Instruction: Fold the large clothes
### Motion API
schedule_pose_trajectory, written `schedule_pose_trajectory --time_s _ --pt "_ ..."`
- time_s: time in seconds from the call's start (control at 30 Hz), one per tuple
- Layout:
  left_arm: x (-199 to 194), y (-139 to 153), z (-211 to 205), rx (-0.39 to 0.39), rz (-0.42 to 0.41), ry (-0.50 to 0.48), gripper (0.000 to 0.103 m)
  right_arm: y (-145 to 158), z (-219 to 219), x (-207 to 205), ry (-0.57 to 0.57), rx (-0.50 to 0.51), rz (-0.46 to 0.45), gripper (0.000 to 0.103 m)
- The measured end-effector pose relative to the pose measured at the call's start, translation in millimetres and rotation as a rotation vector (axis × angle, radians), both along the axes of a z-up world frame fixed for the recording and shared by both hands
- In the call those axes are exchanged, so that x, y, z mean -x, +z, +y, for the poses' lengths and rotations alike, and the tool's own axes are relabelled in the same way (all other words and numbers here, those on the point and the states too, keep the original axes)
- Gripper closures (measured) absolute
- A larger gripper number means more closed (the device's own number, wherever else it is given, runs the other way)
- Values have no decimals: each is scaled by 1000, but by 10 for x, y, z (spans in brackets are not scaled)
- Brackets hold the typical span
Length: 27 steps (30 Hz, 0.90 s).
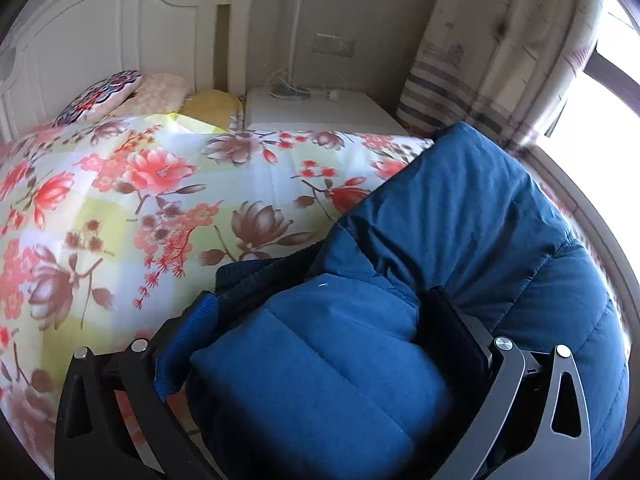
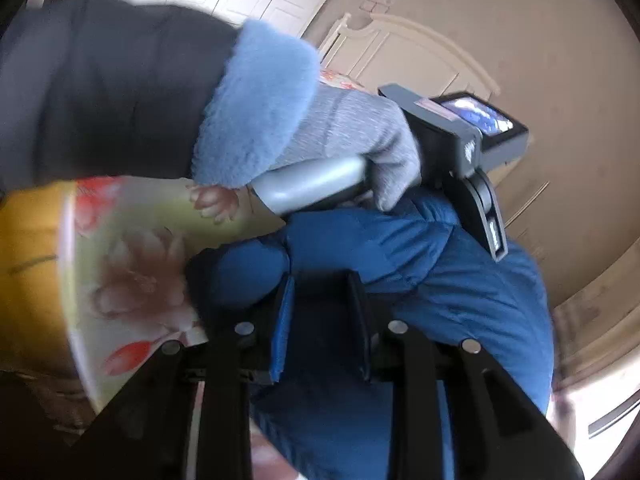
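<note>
Your left gripper (image 1: 320, 332) has its fingers spread wide around a padded fold of the blue jacket (image 1: 460, 216) on the floral bed (image 1: 160, 184); your right gripper (image 2: 322, 320) pinches the jacket (blurred view).

My left gripper (image 1: 320, 332) is showing black arms and one blue pad (image 1: 192, 344), and it is pressing into a deep blue quilted puffer jacket (image 1: 460, 216) with a darker navy collar (image 1: 256, 276). The bedspread (image 1: 140, 200) under it is glowing in pale yellow-green and white checks with coral-red and brown flowers. A yellow pillow (image 1: 212, 108) is lying by the cream-white headboard (image 1: 100, 40). My sleeve (image 2: 100, 88) is looking dark grey, with a light blue fleece cuff (image 2: 256, 104) over a heathered grey glove (image 2: 348, 128).
</note>
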<state>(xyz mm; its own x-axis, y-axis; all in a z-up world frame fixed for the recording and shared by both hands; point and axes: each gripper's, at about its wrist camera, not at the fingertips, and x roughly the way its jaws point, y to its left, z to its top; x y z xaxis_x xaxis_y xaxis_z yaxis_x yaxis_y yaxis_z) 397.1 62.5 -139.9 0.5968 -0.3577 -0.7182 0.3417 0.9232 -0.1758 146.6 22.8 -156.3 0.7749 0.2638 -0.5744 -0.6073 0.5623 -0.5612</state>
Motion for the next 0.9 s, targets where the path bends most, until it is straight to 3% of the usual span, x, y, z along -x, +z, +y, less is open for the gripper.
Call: schedule_pose_trajectory --time_s 0.1,0.2,0.27,0.37,0.4,0.5,0.57,0.6,0.67,0.77,0.9 --pt "37 8 89 22 -17 30 4 -92 111 101 -10 49 -62 75" --pt "206 251 24 -123 -89 107 4 -25 64 132 1 18 -43 75" --pt "467 514 -59 -227 -185 169 4 23 -25 169 10 -39 -25 75" --pt "941 861 -156 -164 -279 99 4 24 -47 156 17 -63 -34 75" --pt "1021 895 -228 -184 -290 73 4 13 -34 174 20 -51 -48 75" --pt "1022 694 -477 -352 -257 4 4 8 -6 259 32 -23 -85 77" --pt "952 460 -451 -360 -196 -8 4 87 -52 389 78 -30 -83 79" --pt "951 427 -371 -308 -190 5 4 199 -148 453 124 -66 -41 76" --pt "970 396 -267 -265 -186 35 4 494 -466 482 199 -201 80 31" --pt "1090 310 -217 -256 -238 96 4 944 -1085 373 189 -411 115 27" --pt "1196 204 -236 -249 -311 165 4 1401 -1759 -325 44 -579 100 27"
